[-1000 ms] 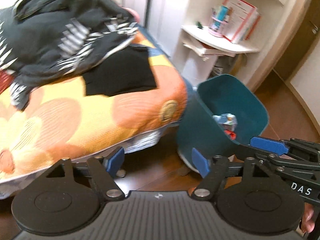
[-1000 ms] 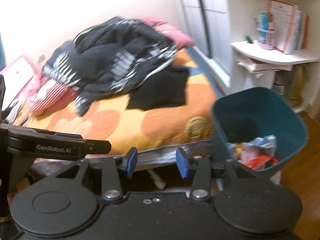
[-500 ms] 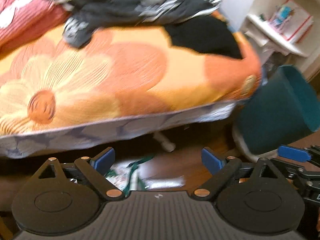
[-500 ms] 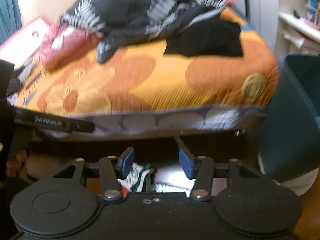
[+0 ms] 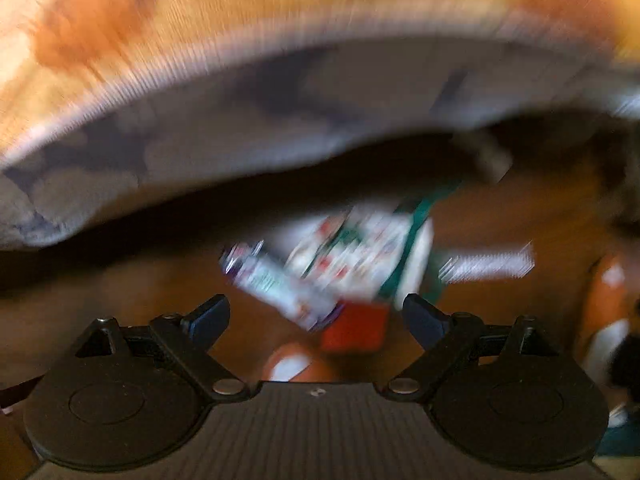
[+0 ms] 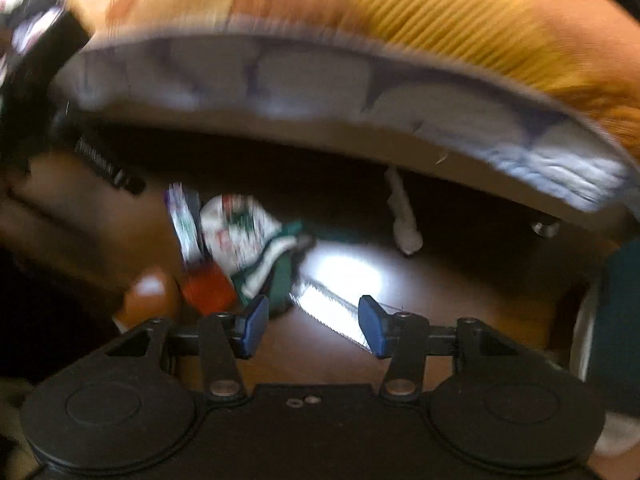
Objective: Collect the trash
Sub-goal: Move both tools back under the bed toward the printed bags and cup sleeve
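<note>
Both views are motion-blurred. Trash lies on the wooden floor under the bed edge: a white and green printed wrapper, a purple and white packet, a small red piece and a shiny silver foil strip. My left gripper is open and empty, low over the red piece and packet. My right gripper is open and empty, just above the foil strip.
The bed with its orange flowered cover overhangs the trash. A white bed leg stands behind. The teal bin is at the right edge. The left gripper's arm shows at the left of the right wrist view.
Both grippers have dropped from bed level and tilted down toward the floor, so the trash under the bed edge now fills the views. The bin has slid out to the right.
</note>
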The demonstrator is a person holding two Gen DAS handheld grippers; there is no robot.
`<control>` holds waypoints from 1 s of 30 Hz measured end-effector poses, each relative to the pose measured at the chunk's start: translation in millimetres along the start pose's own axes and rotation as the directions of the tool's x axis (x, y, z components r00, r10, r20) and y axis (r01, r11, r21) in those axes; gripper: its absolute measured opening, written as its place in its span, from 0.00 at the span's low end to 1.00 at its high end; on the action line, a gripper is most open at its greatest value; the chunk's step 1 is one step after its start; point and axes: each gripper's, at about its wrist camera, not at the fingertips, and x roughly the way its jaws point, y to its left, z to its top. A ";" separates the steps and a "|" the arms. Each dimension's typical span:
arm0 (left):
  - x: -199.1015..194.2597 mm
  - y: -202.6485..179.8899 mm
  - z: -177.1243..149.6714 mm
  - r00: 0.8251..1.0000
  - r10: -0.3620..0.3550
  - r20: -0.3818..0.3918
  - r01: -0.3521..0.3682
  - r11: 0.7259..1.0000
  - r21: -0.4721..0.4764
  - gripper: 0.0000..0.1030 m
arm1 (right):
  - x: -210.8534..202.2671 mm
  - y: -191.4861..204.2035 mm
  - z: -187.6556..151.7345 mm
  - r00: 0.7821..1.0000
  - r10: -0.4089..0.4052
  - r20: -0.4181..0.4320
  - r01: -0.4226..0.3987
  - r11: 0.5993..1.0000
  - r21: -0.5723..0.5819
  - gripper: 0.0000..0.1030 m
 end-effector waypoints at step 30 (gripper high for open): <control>203.2 -12.2 -36.9 0.981 -0.057 -0.184 0.098 0.971 0.217 0.91 | 202.4 25.8 -39.1 0.953 -0.178 -0.244 -0.005 0.798 -0.602 0.48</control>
